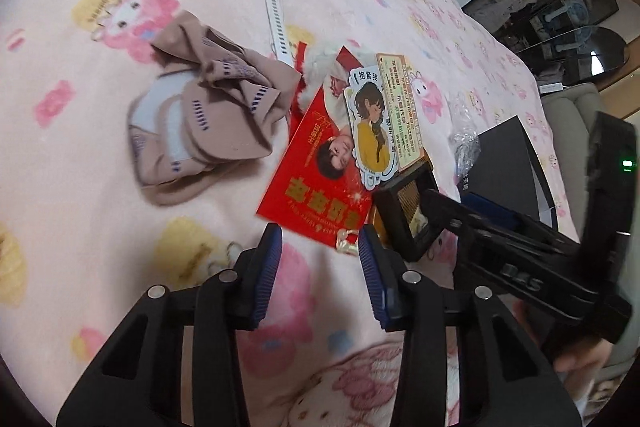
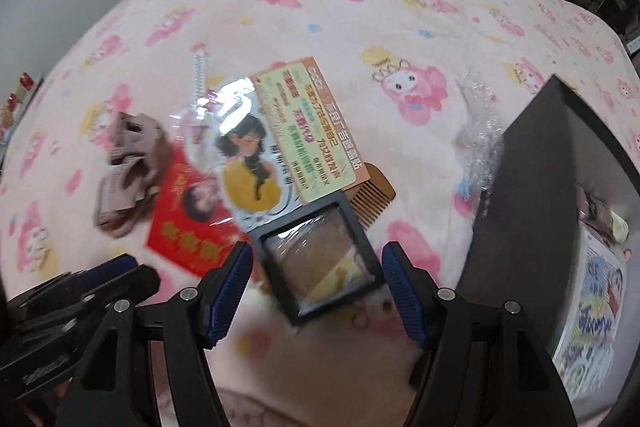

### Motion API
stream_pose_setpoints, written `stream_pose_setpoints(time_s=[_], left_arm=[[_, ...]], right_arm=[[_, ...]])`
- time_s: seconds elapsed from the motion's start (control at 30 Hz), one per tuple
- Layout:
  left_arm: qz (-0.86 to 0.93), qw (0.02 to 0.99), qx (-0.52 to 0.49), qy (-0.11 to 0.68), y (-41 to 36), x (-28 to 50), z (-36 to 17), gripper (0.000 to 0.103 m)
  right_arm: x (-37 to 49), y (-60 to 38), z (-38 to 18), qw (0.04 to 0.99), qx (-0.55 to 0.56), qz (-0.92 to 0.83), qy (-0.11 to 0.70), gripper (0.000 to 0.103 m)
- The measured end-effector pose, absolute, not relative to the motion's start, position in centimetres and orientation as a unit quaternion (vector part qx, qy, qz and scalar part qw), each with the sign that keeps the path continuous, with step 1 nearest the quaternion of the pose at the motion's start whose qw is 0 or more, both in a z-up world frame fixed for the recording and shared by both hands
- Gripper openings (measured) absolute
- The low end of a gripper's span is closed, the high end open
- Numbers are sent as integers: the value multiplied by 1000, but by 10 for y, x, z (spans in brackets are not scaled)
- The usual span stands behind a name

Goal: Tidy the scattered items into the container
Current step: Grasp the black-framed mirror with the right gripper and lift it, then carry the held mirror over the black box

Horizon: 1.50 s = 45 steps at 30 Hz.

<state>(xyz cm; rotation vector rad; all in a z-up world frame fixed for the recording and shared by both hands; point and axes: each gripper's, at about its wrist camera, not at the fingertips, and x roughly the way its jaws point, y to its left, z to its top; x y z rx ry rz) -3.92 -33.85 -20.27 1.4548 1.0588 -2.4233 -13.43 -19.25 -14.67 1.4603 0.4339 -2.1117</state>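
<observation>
1. Left wrist view: tongs of the left gripper (image 1: 320, 247) are partly spread with nothing between them; they hang over the pink blanket (image 1: 100, 227), just short of the corner of the red envelope (image 1: 316, 183) and a small gold trinket (image 1: 347, 246).
2. Scattered things lie in a loose pile on the blanket: brown socks (image 1: 204, 119) to the left, a white strap (image 1: 277, 23) behind them, the red envelope, a girl sticker (image 1: 370, 129) and a green card (image 1: 402, 107) on top of it.
3. Big gold letters on the red envelope are upside down and I cannot read them. The sticker says "抱紧我" at its top. The right gripper's body shows the marks "D&S".
4. Right wrist view: the right gripper (image 2: 316, 275) has its tongs spread wide on both sides of a black framed box (image 2: 320, 263), and I see no pad pressing on it yet.
5. A wooden comb (image 2: 372, 195) peeks out beside the card. Crinkly clear wrap (image 2: 480, 143) lies near the dark container (image 2: 532, 187) on the right.
6. Inside the container I see a few things, some with colourful printing, but the print is too blurry to read.
7. Most of the job looks still to do. The socks, strap, envelope, sticker, card, comb, framed box and wrap are all still out on the blanket.
</observation>
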Motion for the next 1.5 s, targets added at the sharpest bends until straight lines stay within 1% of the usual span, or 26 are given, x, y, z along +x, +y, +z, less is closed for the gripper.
stream_pose_setpoints(time_s=[0.07, 0.17, 0.2, 0.23, 0.37, 0.47, 0.5, 0.6, 0.73, 0.77, 0.83, 0.9, 0.93, 1.03, 1.33, 1.5], left_arm=[[-797, 48, 484, 358, -340, -46, -208, 39], [-792, 24, 493, 360, -339, -56, -213, 39], [-790, 16, 497, 359, -338, -60, -215, 39], [-788, 9, 502, 356, -336, -63, -217, 39], [-785, 3, 504, 362, -336, -66, -218, 39], [-783, 2, 496, 375, -339, -62, -218, 39], [-782, 2, 494, 380, -340, -62, -219, 39], [-777, 0, 491, 393, -344, -59, -223, 39], [-772, -4, 490, 406, -345, -64, -230, 39], [-768, -10, 492, 410, -344, -67, -232, 39], [-762, -14, 498, 414, -341, -69, -237, 39], [-758, -16, 507, 410, -336, -69, -238, 37], [-760, -16, 508, 406, -334, -68, -235, 35], [-774, -7, 505, 382, -328, -64, -220, 34], [-817, -25, 463, 344, -297, -48, -154, 34], [-829, -56, 453, 324, -262, -54, -124, 34]], right_arm=[[-144, -193, -157, 242, 539, -789, 167, 64], [-158, -186, -166, 197, 536, -807, 152, 64], [-162, -184, -171, 195, 545, -801, 149, 64], [-165, -183, -177, 199, 560, -791, 143, 64], [-170, -173, -187, 260, 626, -733, 61, 64], [-160, -171, -189, 305, 651, -695, 23, 61], [-154, -170, -189, 320, 657, -683, 16, 59], [-141, -169, -185, 351, 660, -665, 9, 57], [-141, -168, -178, 324, 622, -711, 52, 57], [-142, -170, -180, 322, 622, -711, 61, 55], [-147, -171, -191, 334, 636, -693, 60, 37], [-145, -171, -192, 342, 638, -688, 58, 32], [-143, -169, -189, 346, 631, -692, 59, 29], [-137, -162, -174, 360, 617, -698, 50, 26], [-110, -124, -116, 377, 573, -728, 17, 26], [-90, -91, -78, 387, 541, -747, -5, 26]])
